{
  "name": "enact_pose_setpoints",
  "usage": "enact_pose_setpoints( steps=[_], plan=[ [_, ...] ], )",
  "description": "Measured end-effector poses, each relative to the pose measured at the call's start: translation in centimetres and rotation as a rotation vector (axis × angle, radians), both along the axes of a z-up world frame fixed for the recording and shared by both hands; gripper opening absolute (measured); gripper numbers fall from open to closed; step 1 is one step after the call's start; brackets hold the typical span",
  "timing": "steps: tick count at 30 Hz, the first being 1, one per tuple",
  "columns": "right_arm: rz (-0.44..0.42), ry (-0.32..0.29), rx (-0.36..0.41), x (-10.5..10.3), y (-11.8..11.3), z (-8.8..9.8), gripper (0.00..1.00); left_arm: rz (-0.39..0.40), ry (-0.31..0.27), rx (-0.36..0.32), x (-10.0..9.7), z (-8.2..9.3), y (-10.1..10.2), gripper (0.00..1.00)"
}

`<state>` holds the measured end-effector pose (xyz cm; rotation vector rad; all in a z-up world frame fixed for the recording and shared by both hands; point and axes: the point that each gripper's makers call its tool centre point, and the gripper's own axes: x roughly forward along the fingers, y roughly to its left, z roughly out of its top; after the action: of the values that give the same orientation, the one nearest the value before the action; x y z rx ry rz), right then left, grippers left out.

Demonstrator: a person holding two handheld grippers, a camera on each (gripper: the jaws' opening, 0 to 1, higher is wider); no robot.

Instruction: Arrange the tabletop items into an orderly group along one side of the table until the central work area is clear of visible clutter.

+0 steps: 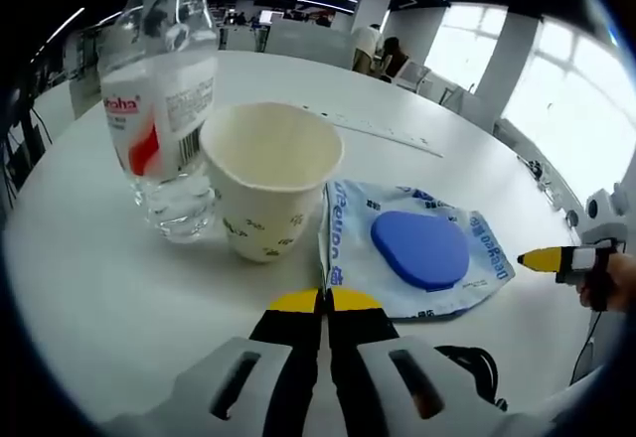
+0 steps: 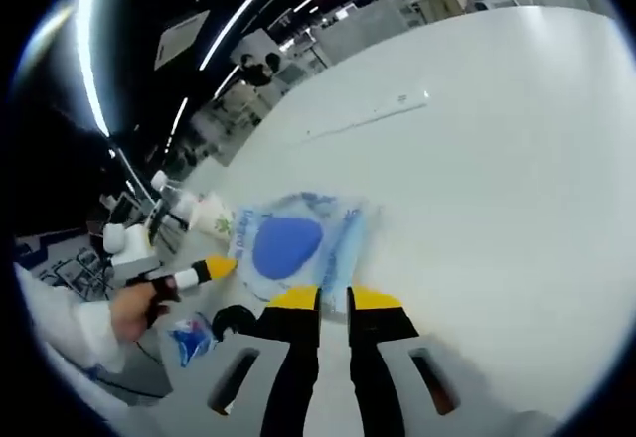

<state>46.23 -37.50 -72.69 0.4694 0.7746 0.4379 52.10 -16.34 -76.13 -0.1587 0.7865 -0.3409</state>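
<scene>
Bottle, cup and wipes pack grouped near one edge of the round white surface (image 1: pixel 89 288).

In the left gripper view, the left tongs (image 1: pixel 325 301) are pressed together just before the white-and-blue soft wipes pack with a blue oval lid (image 1: pixel 422 248); a cream paper cup (image 1: pixel 270 179) touches its left side, with a clear plastic water bottle (image 1: pixel 159 99) beyond. The right gripper view shows the right tongs (image 2: pixel 335 298) slightly apart near the pack, and a long white ruler-like strip (image 2: pixel 370 115) far off.
</scene>
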Motion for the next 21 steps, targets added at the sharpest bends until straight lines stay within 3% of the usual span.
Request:
enact_pose_setpoints(
  steps=[5,9,11,13,17,21],
  plan=[
    [0.021,-0.036,0.024,-2.6,-0.2,1.5,0.03,0.002,-0.002,0.006,0.0,0.1,0.1,0.00],
    [0.018,-0.026,0.035,-4.9,-1.0,1.6,0.01,-0.004,-0.015,0.016,0.0,0.3,0.3,0.07],
    [-0.007,-0.001,0.084,-6.0,-1.5,1.4,0.00,-0.009,-0.009,0.018,-0.2,0.2,0.6,0.10],
    [-0.048,0.009,0.138,-6.6,-2.1,1.6,0.00,-0.011,-0.009,0.015,-0.2,0.2,0.5,0.16],
    [-0.045,-0.033,0.135,-7.1,-2.6,2.6,0.01,-0.011,-0.030,-0.010,-0.4,0.6,0.5,0.33],
    [-0.027,-0.089,0.137,-6.8,-2.0,3.7,0.14,-0.002,-0.047,-0.058,-0.8,1.3,0.3,0.52]
  ],
)
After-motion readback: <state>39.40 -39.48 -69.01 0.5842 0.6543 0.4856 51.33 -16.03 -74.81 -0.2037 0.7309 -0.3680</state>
